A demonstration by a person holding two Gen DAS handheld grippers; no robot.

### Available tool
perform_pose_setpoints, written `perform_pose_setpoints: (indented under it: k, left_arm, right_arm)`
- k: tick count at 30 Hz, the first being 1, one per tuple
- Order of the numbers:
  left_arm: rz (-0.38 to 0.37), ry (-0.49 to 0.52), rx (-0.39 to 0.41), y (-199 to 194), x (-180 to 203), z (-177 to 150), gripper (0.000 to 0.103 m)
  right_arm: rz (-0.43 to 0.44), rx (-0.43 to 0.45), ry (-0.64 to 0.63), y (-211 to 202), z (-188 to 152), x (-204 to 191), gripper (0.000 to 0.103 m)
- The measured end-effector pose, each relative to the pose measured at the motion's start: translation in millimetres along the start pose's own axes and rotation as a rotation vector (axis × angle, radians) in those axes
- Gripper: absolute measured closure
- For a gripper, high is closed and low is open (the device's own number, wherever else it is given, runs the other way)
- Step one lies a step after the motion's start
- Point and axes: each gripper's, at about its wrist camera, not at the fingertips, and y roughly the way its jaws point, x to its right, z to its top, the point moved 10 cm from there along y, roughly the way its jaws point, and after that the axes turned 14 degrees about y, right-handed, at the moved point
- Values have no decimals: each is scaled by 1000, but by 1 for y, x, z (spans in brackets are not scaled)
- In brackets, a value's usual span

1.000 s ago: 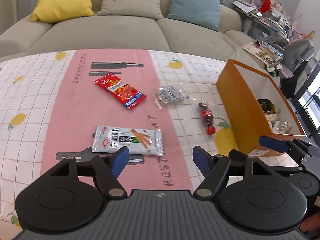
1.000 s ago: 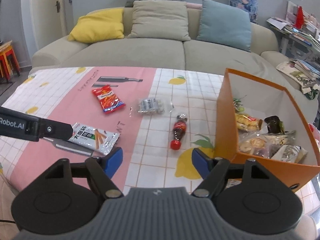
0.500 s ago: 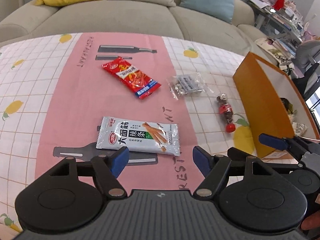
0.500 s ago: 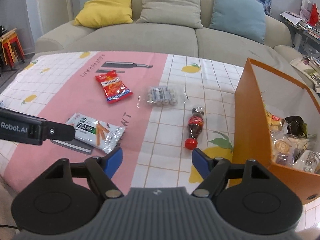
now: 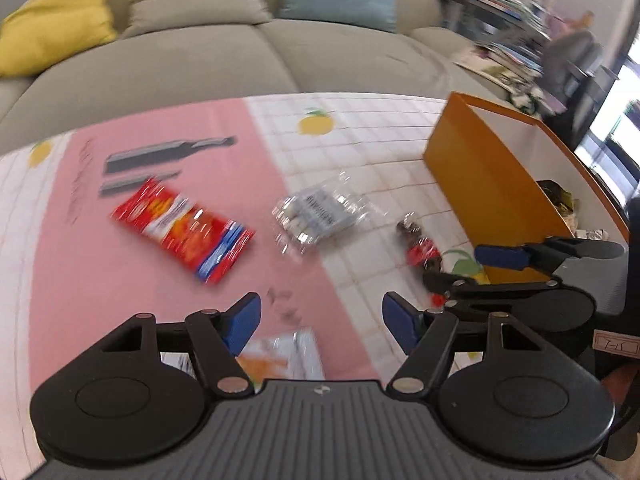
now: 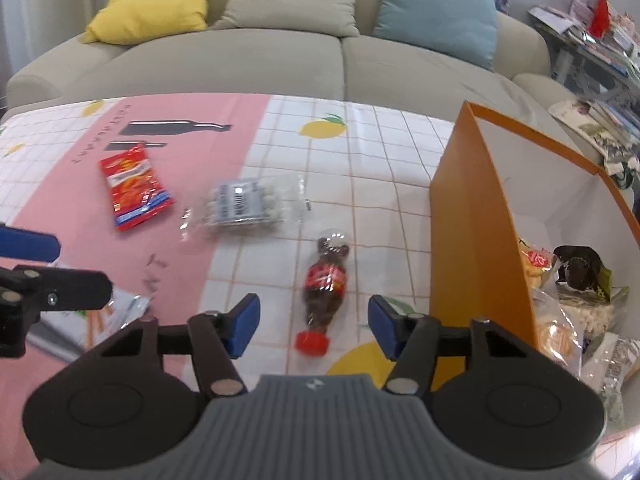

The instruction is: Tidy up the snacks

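My left gripper (image 5: 322,320) hangs over the white stick-snack pack (image 5: 280,354), which shows blurred low between its fingers. Its jaws are closing and the pads do not press the pack. A small cola bottle (image 6: 324,284) lies on the tablecloth, cap toward me, between the fingers of my right gripper (image 6: 314,326). Those jaws are closing too, with a gap on both sides of the bottle. A red snack bag (image 6: 134,188) and a clear pack of small items (image 6: 244,202) lie farther back. The orange box (image 6: 472,240) stands at the right.
Several wrapped snacks (image 6: 576,280) fill the box's near end. The left gripper (image 6: 40,268) reaches in from the left of the right wrist view. A sofa with cushions (image 6: 280,0) stands behind the table. A cluttered desk (image 6: 600,40) is at the far right.
Both grippers moved forward and down toward the table. The white pack slid to the bottom of the left view, the cola bottle came between the right fingers, and both pairs of jaws narrowed.
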Motion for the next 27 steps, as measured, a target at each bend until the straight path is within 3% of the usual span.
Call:
perform_pose_setpoints:
  k: [7,13,22,27]
  left_arm:
    - [-33,197,-18,46,1,28,18]
    - [-47,329,-29,80,-4,44,17]
    - [-96,651,-90,120,9,50,14]
    - [-118,733,-101,133,12,53,12]
  right_arm:
    - [22,-47,77,27,7,7,54]
    - [48,-64,97,44,9,9,72]
    - [81,-81,97,52,10,11,72]
    - [103,-104,107,56,6,11,72]
